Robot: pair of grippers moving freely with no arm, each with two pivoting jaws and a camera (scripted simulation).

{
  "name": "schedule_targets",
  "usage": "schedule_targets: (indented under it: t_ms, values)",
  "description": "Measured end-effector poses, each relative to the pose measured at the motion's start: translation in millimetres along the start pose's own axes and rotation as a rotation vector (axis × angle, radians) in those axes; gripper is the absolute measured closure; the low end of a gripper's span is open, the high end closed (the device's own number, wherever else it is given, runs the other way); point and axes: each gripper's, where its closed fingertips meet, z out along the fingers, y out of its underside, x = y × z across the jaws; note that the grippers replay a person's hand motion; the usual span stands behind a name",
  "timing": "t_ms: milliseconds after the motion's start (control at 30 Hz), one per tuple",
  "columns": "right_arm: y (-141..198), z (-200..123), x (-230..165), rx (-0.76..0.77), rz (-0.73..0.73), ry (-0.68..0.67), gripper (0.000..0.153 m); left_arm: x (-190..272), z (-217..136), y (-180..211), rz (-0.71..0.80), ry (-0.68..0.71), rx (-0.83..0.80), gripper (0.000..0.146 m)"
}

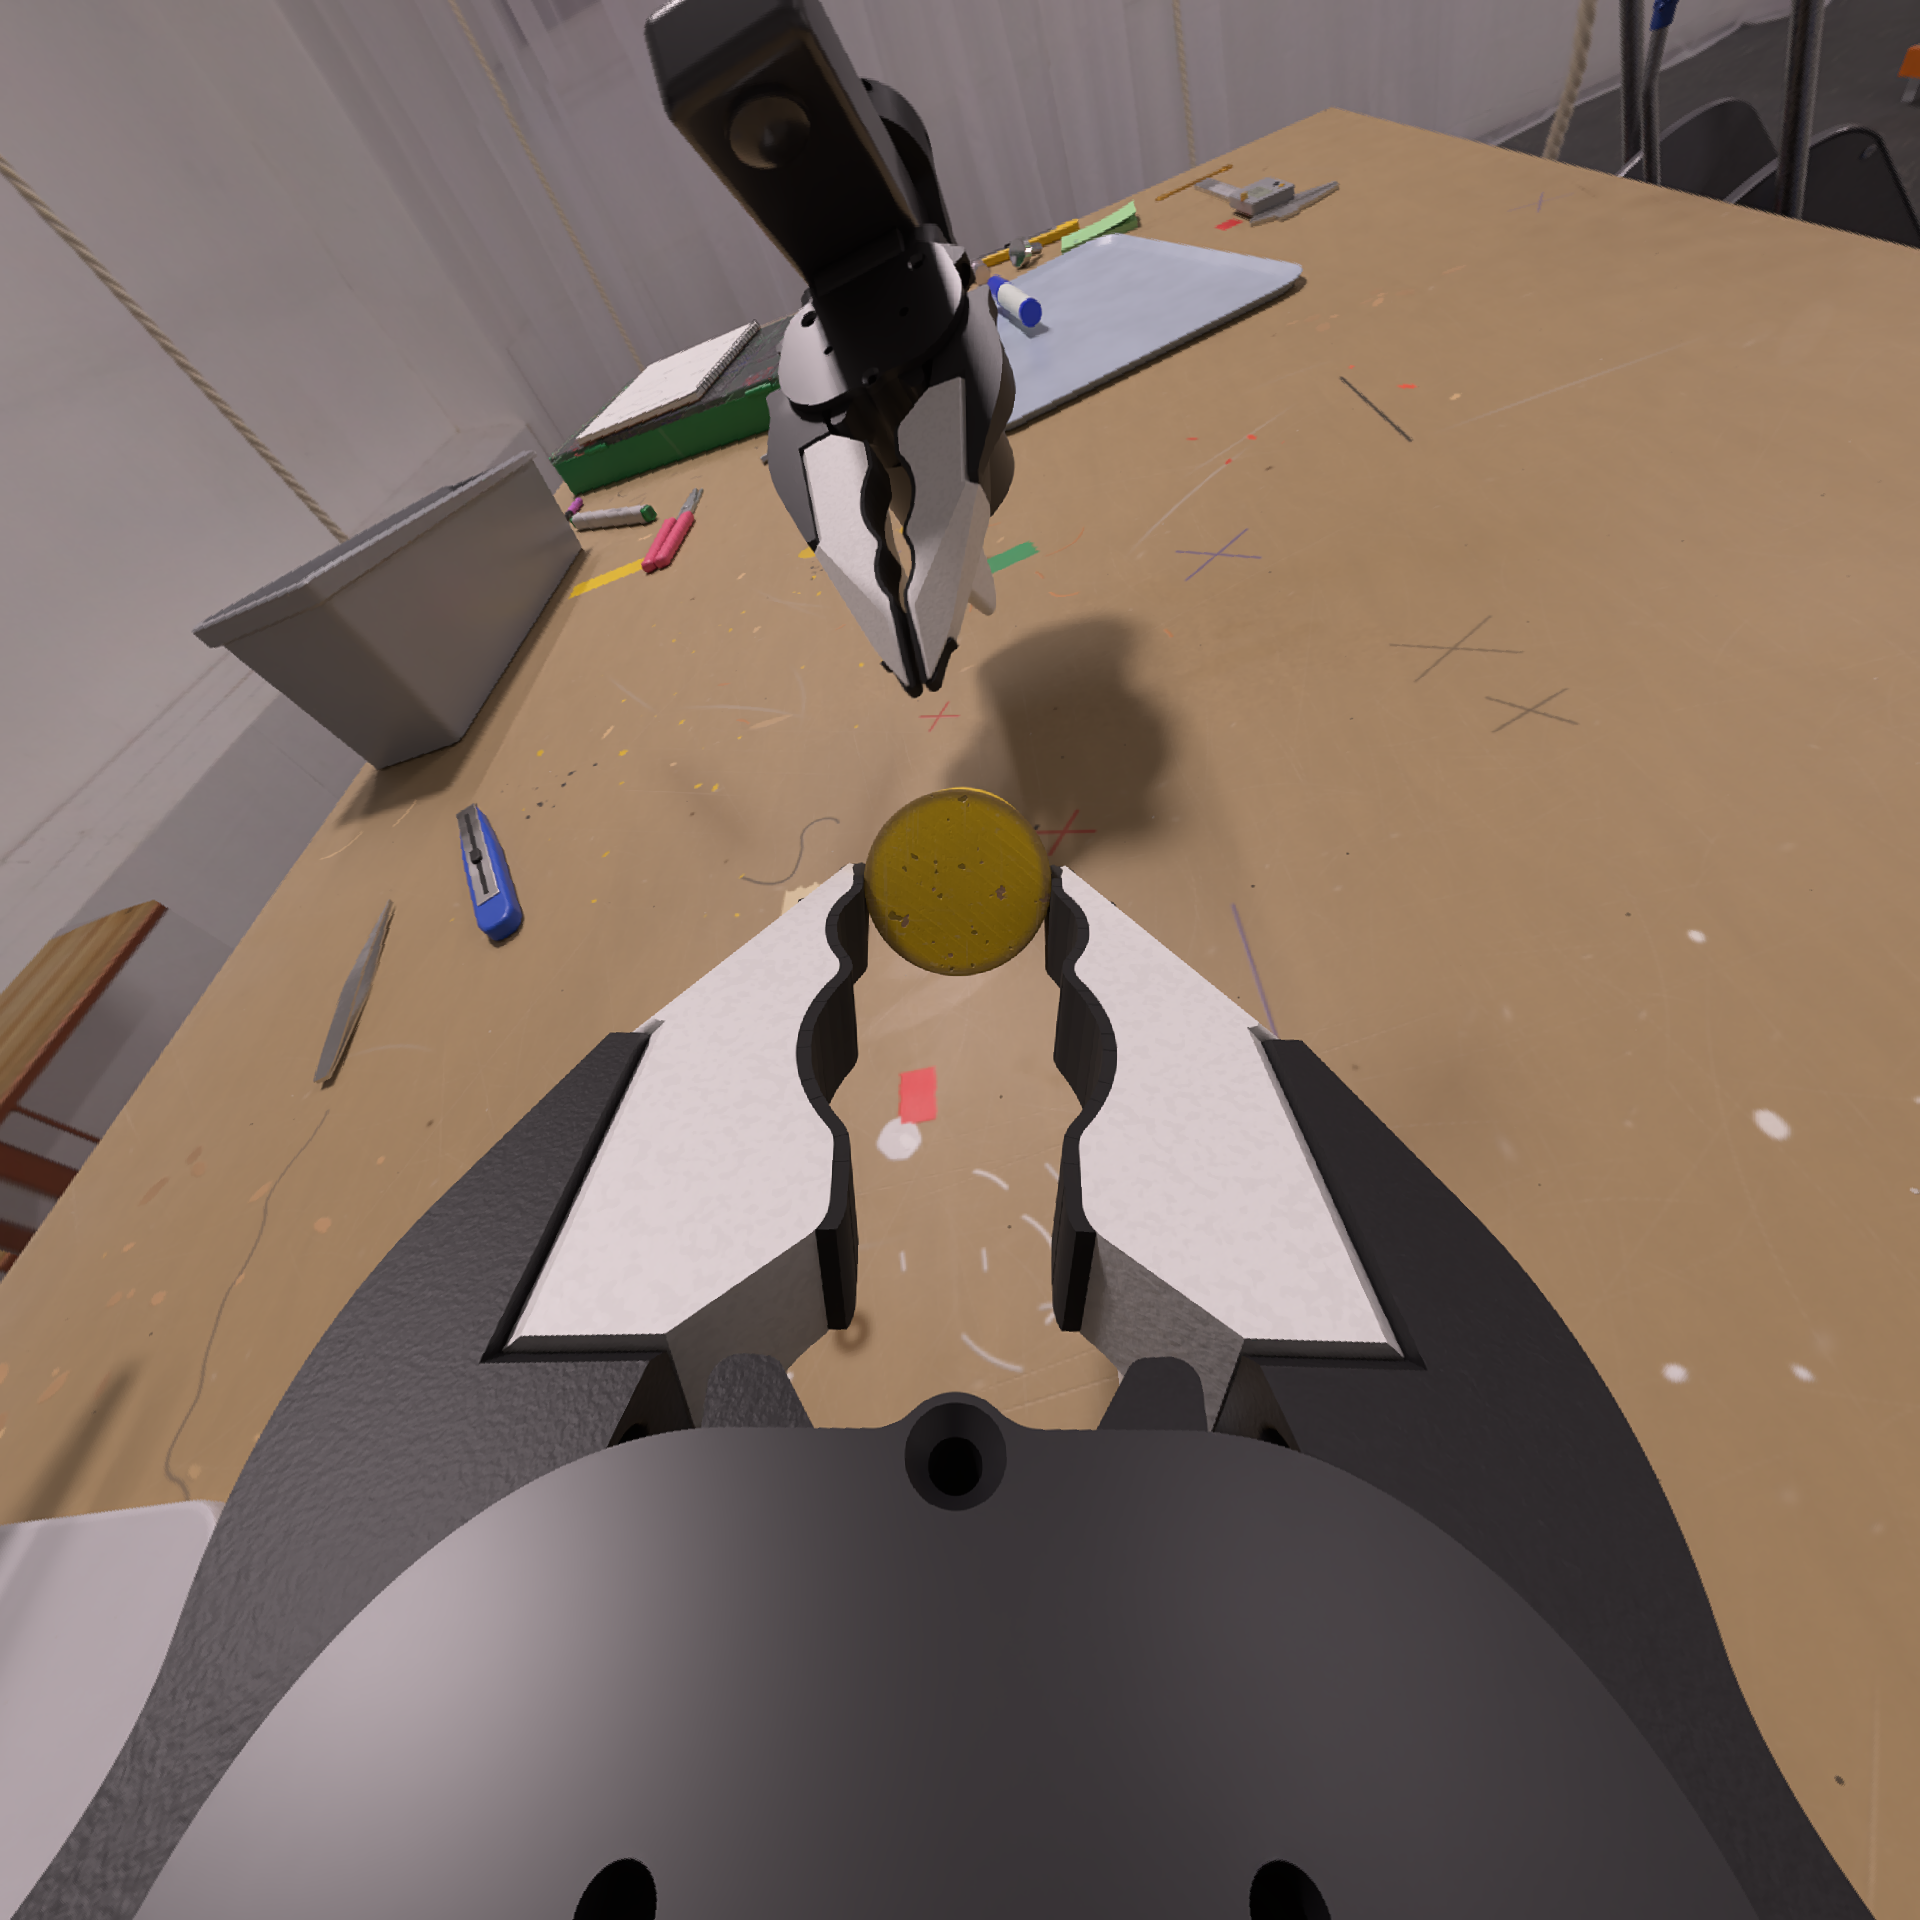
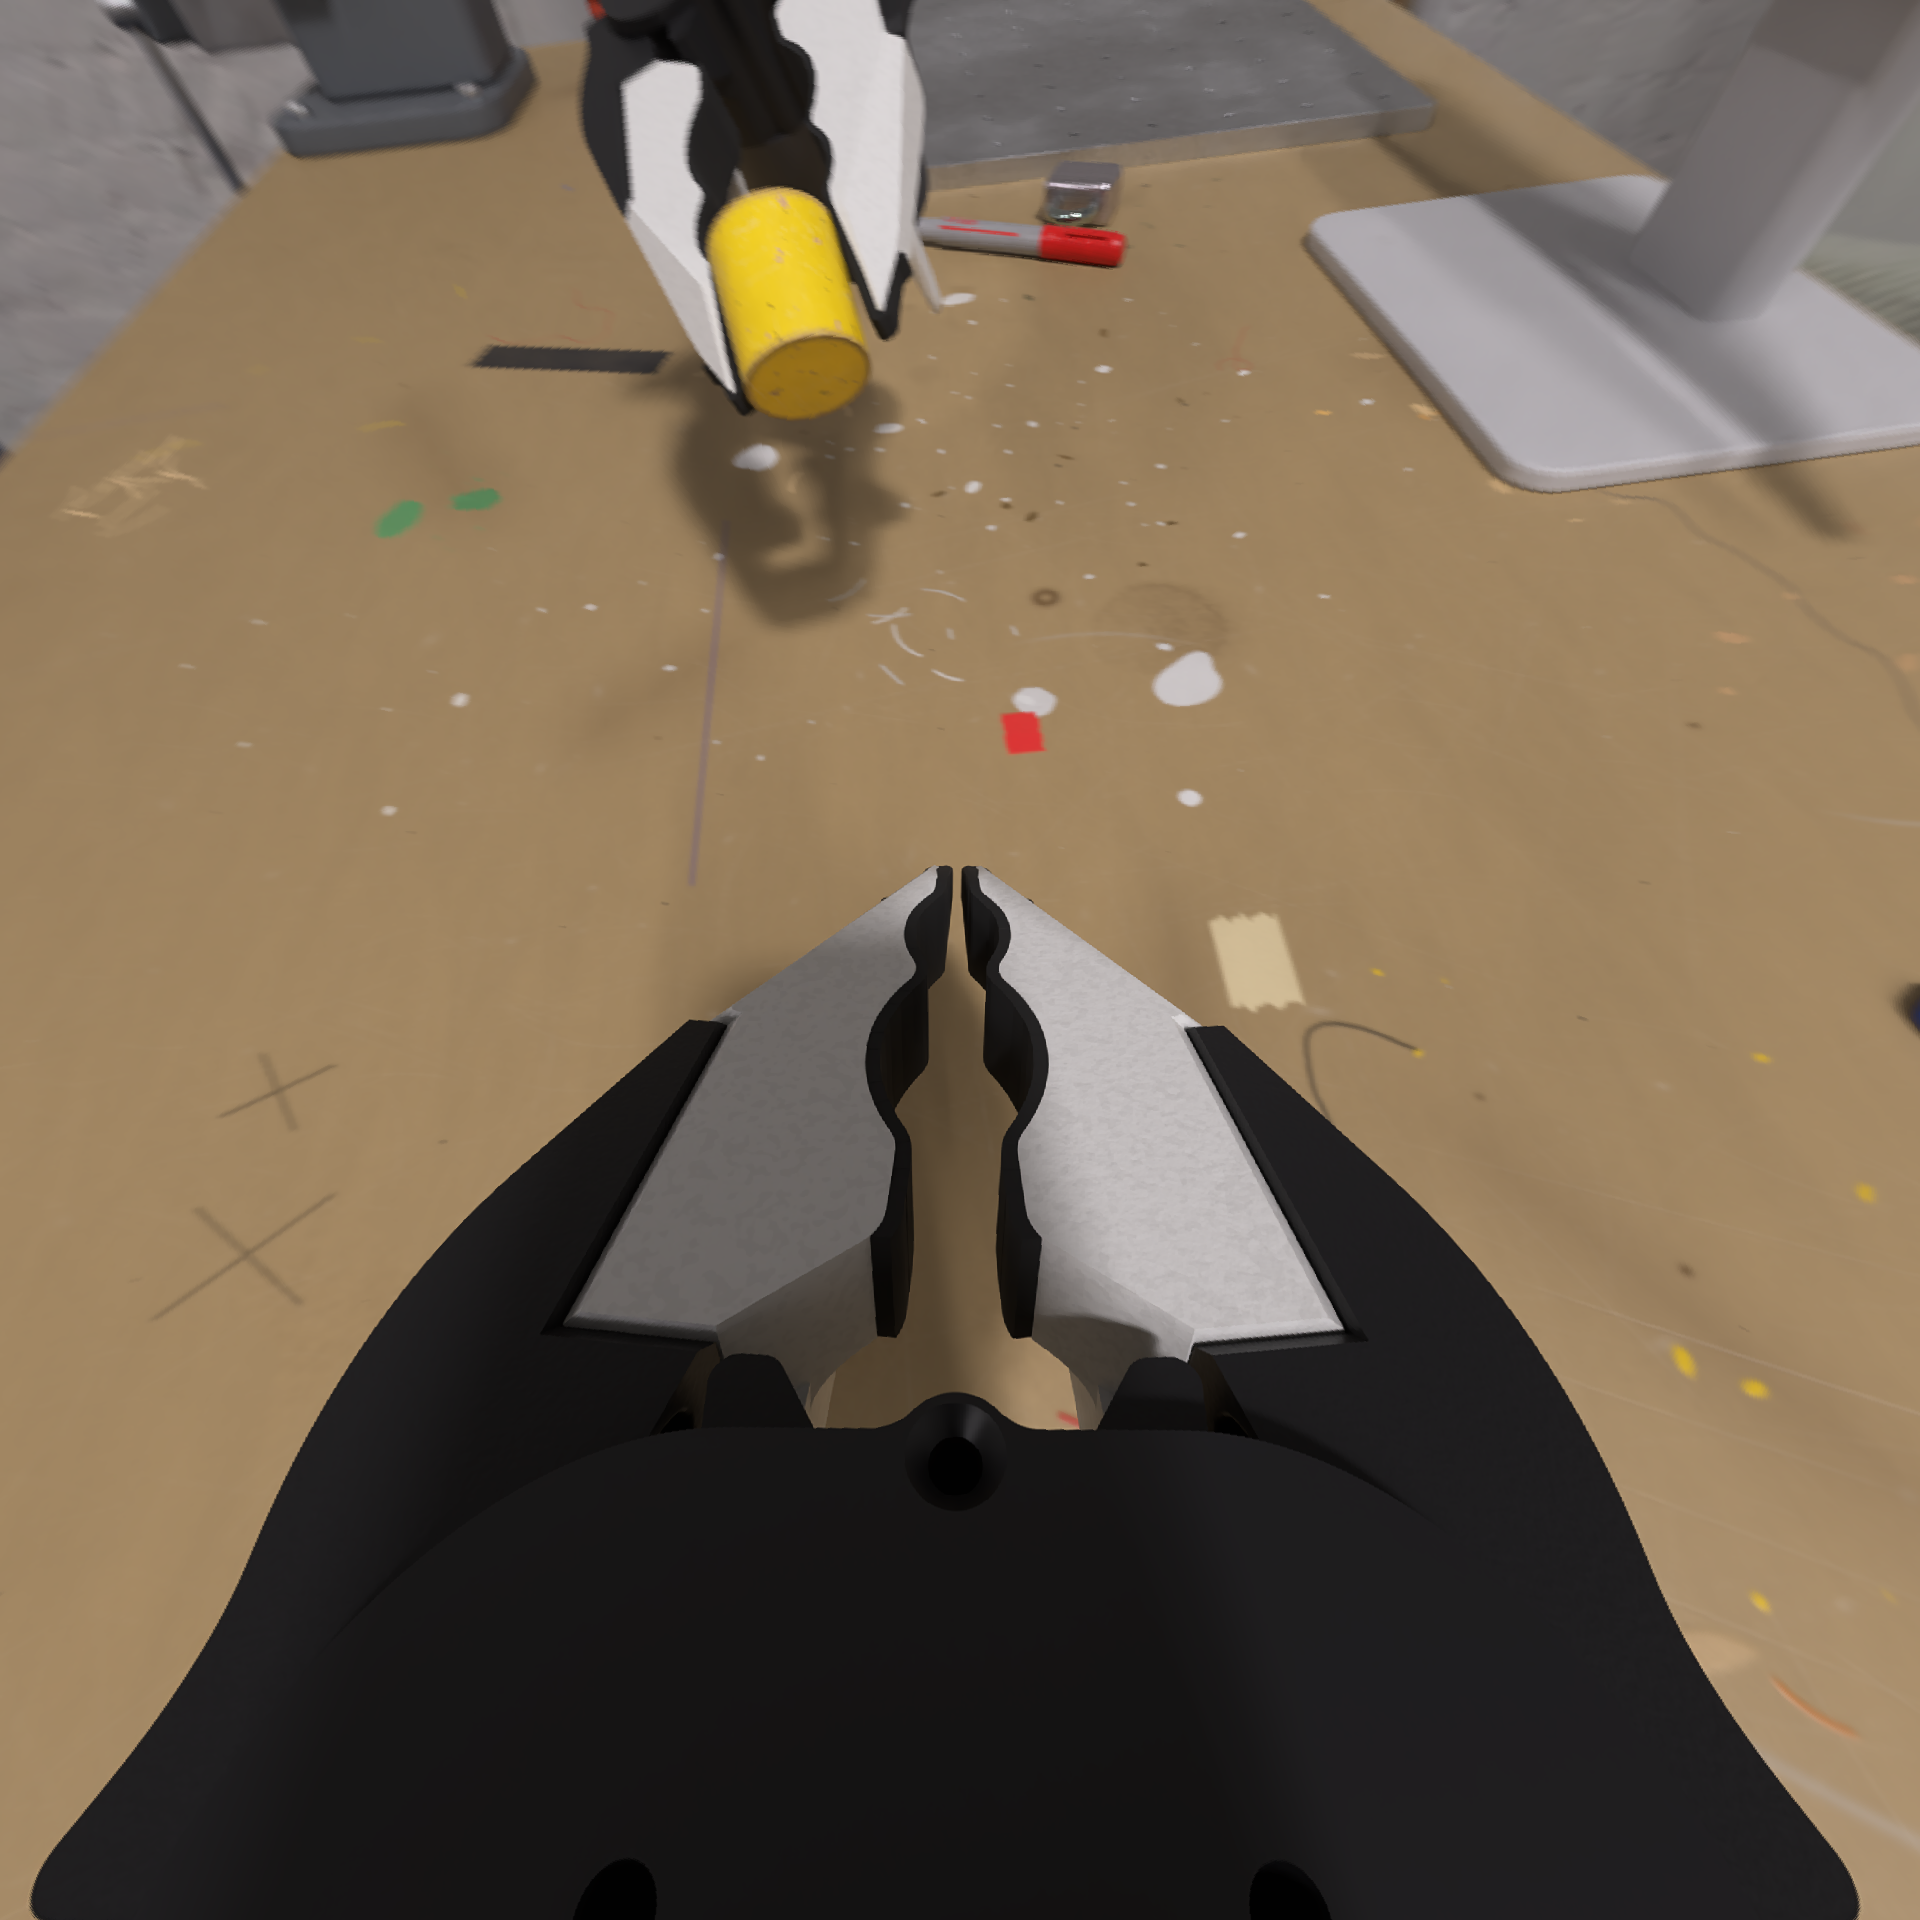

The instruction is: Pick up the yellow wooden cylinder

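Observation:
The yellow wooden cylinder [image 1: 956,883] sits between my left gripper's fingertips, its round end facing the camera. My left gripper [image 1: 956,894] is shut on it and holds it above the brown table, as its shadow below shows. In the right wrist view the same cylinder [image 2: 795,312] hangs in the left gripper [image 2: 805,343] at the far side, clear of the tabletop. My right gripper [image 2: 954,878] is shut and empty, low over the table. It also shows in the left wrist view [image 1: 920,681], pointing down beyond the cylinder.
A grey bin [image 1: 405,613], a blue utility knife [image 1: 488,878], a green box with a notebook [image 1: 665,416] and a pale tray [image 1: 1143,312] lie on the far table. A red marker [image 2: 1029,241], a monitor stand [image 2: 1621,322] and a metal plate [image 2: 1143,73] show in the right wrist view.

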Motion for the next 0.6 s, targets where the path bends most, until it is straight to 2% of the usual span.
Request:
schedule_targets:
  t_ms: [133,233,300,600]
  values:
    - [2,-3,14,-0.005,-0.056,0.121,0.151,0,0,0,0.005,-0.002,-0.004,0.112]
    - [2,-3,18,-0.010,-0.086,0.162,0.151,0,0,1,0.008,-0.005,-0.007,0.112]
    - [6,-1,15,-0.025,-0.066,0.131,0.151,-1,0,1,0.006,-0.005,-0.006,0.112]
    - [15,8,-18,-0.066,0.165,-0.164,0.151,-2,1,5,0.005,-0.006,-0.014,0.112]
